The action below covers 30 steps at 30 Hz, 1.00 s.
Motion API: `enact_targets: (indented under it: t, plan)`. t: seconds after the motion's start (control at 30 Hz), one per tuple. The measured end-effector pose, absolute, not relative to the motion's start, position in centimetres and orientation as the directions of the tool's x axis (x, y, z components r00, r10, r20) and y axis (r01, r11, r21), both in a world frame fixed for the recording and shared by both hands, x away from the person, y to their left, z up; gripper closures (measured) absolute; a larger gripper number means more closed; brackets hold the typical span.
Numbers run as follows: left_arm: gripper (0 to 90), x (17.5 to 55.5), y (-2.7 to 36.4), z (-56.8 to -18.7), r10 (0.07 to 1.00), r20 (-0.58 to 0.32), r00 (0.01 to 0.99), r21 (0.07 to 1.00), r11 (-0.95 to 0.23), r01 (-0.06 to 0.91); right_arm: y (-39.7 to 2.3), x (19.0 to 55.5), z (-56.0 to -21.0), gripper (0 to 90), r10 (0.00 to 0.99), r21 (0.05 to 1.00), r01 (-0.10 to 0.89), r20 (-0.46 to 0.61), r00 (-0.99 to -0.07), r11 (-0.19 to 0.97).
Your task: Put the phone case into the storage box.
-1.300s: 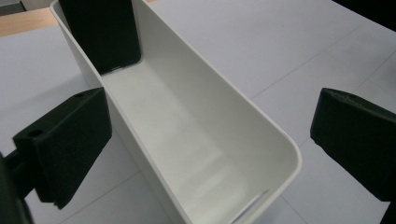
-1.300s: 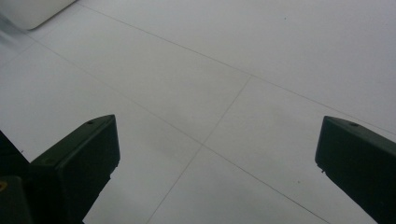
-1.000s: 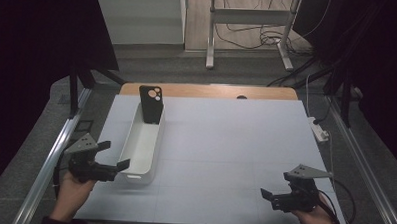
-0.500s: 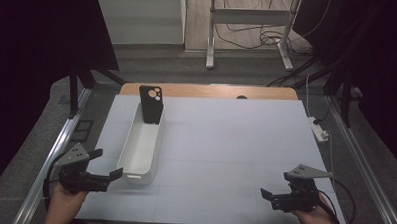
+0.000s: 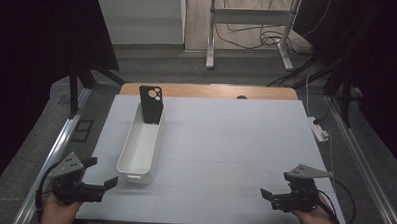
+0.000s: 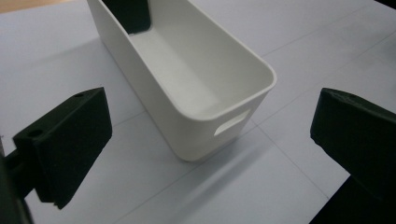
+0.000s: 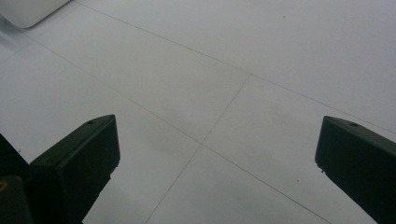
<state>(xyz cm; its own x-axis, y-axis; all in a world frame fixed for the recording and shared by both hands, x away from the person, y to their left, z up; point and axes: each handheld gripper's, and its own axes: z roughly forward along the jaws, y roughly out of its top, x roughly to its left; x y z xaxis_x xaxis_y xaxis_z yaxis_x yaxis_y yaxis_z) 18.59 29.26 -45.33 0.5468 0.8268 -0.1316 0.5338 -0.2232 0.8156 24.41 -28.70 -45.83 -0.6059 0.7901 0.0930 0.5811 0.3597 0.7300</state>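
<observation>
A long white bin (image 5: 140,145) lies lengthwise on the left part of the pale mat (image 5: 225,143). A black phone case (image 5: 150,104) stands upright in its far end. My left gripper (image 5: 100,172) is at the near left corner, just short of the bin's near end, open and holding nothing. In the left gripper view its jaws (image 6: 212,135) frame the bin's near end (image 6: 201,88), with the phone case (image 6: 128,14) at the far end. My right gripper (image 5: 275,185) rests open at the near right, over bare mat (image 7: 243,70).
A strip of wooden tabletop (image 5: 212,91) shows beyond the mat's far edge. A white power strip (image 5: 318,130) lies off the table's right edge. A corner of the bin (image 7: 28,9) appears in the right gripper view. Metal rails run along both sides of the table.
My left gripper has drawn back from the bin's near end toward the table's near left corner. The right gripper, bin and phone case have stayed put.
</observation>
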Motion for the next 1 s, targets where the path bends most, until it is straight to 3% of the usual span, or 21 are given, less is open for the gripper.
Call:
enact_targets:
  t: [1.0]
  plan:
    - [0.0,17.1,28.3,-46.8,0.832,-0.110,0.544,0.761,-0.282,0.584,-28.6,24.5,-45.9,0.2,0.791,0.722,0.588,0.094,-0.604,0.364]
